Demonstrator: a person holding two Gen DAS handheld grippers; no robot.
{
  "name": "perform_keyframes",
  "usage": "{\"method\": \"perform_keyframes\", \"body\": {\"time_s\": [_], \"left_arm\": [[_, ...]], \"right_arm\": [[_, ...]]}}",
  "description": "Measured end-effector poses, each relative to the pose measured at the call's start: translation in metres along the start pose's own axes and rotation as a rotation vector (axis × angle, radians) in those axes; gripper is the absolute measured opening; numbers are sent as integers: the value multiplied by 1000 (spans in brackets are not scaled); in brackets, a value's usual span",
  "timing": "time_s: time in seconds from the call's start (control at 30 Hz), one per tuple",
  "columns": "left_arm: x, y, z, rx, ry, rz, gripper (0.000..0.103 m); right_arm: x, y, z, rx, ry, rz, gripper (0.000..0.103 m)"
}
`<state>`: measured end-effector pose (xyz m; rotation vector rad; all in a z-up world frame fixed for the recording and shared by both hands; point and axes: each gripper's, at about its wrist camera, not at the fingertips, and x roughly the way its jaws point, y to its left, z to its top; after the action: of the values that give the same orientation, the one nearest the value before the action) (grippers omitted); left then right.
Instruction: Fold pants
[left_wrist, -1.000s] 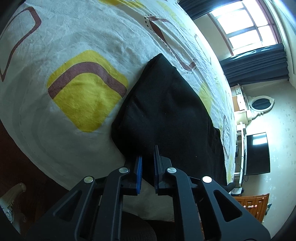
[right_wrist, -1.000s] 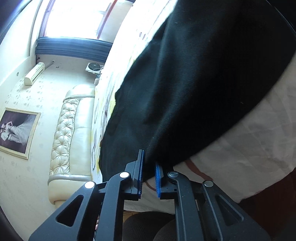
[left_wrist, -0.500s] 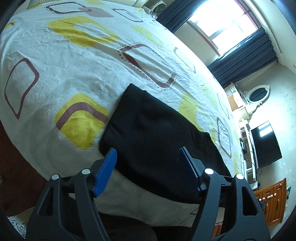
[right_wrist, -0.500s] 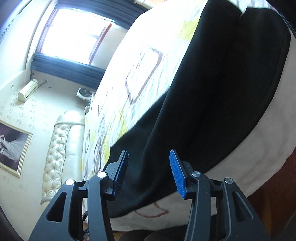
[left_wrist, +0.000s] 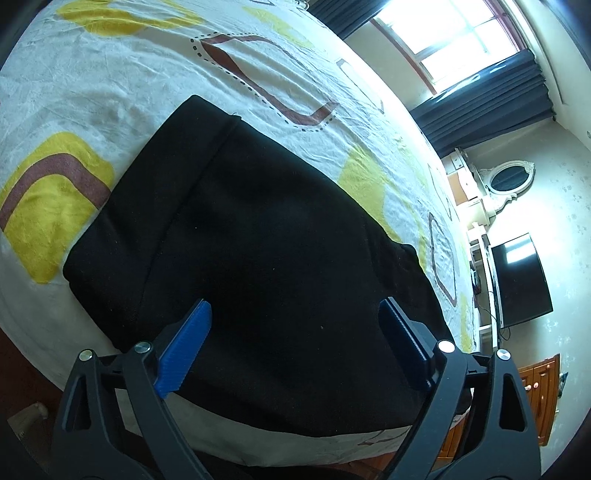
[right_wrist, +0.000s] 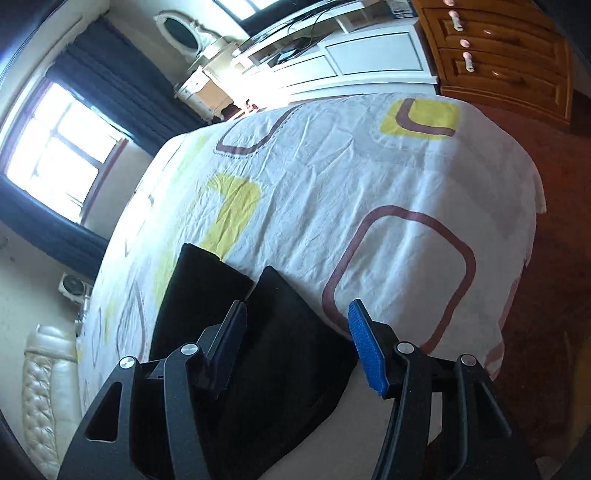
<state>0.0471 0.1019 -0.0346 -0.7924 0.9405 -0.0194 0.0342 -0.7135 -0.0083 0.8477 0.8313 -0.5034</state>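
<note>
Black pants (left_wrist: 266, 236) lie folded flat near the front edge of a bed covered by a white sheet (left_wrist: 92, 92) with yellow and brown shapes. My left gripper (left_wrist: 295, 325) hovers above the pants, its jaws wide apart and still opening, with nothing pinched between the blue pads (left_wrist: 184, 347). In the right wrist view the pants (right_wrist: 280, 332) show two leg ends side by side. My right gripper (right_wrist: 295, 325) hangs over them, jaws apart and opening, holding nothing.
A wooden dresser (right_wrist: 498, 55) and a white cabinet (right_wrist: 369, 59) stand beyond the bed's foot. A dark TV (left_wrist: 521, 280), an oval mirror (left_wrist: 506, 177), a window with dark curtains (left_wrist: 491, 96) and a cream headboard (right_wrist: 48, 398) surround the bed. Reddish floor (right_wrist: 554, 258) lies to the right.
Both grippers, shut on the pants' edge a second ago, let go and opened. The right one swung far round toward the bed's foot. The left one drew back slightly.
</note>
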Motion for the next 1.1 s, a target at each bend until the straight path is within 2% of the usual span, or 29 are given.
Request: {"method": "perform_keyframes", "body": {"time_s": [0.07, 0.13, 0.2, 0.23, 0.27, 0.3, 0.37, 0.43, 0.5, 0.53, 0.57, 0.6, 0.63, 0.67, 0.77, 0.83, 0.9, 1.0, 1.1], "left_arm": [[2, -2, -1, 14, -5, 18, 93], [4, -3, -3, 18, -14, 36, 93], [5, -5, -3, 26, -18, 56, 94], [6, -6, -3, 29, -20, 64, 94], [7, -7, -3, 29, -22, 72, 94], [7, -8, -3, 28, -23, 79, 95], [9, -9, -3, 25, -26, 86, 96], [10, -10, -3, 24, -29, 89, 98], [12, -12, -3, 28, -33, 99, 99], [13, -13, -4, 32, -35, 107, 99], [13, -14, -4, 39, -36, 115, 99], [14, -16, -5, 48, -36, 121, 100], [14, -17, -5, 58, -36, 127, 100], [15, -17, -6, 67, -36, 131, 100], [14, -17, -7, 78, -42, 129, 100], [13, -16, -8, 75, -47, 122, 100], [12, -14, -8, 65, -52, 115, 100], [12, -13, -8, 44, -58, 108, 100], [11, -12, -7, 37, -58, 108, 100]], "right_arm": [[14, 8, 8, -92, 43, -37, 57], [33, 12, 12, -120, 123, -16, 57], [48, 15, 10, -94, 238, 120, 59], [49, 21, 6, -100, 275, 203, 59], [45, 31, 1, -117, 287, 272, 65], [39, 32, 0, -129, 281, 334, 70], [28, 35, 1, -112, 265, 458, 71], [17, 17, 3, -52, 228, 510, 72], [10, -5, 6, 2, 201, 498, 72], [10, -15, 12, 13, 183, 437, 72], [9, -24, 15, 13, 161, 326, 72], [6, -30, 18, 9, 124, 180, 72], [2, -37, 20, 5, 82, 102, 73], [-1, -39, 20, 16, 56, 125, 73], [-4, -30, 13, 121, 60, 334, 73], [11, -18, 6, 180, 127, 483, 73], [29, 0, -6, 239, 188, 561, 73], [61, 22, -20, 283, 237, 579, 71], [76, 37, -27, 273, 207, 499, 69]]}}
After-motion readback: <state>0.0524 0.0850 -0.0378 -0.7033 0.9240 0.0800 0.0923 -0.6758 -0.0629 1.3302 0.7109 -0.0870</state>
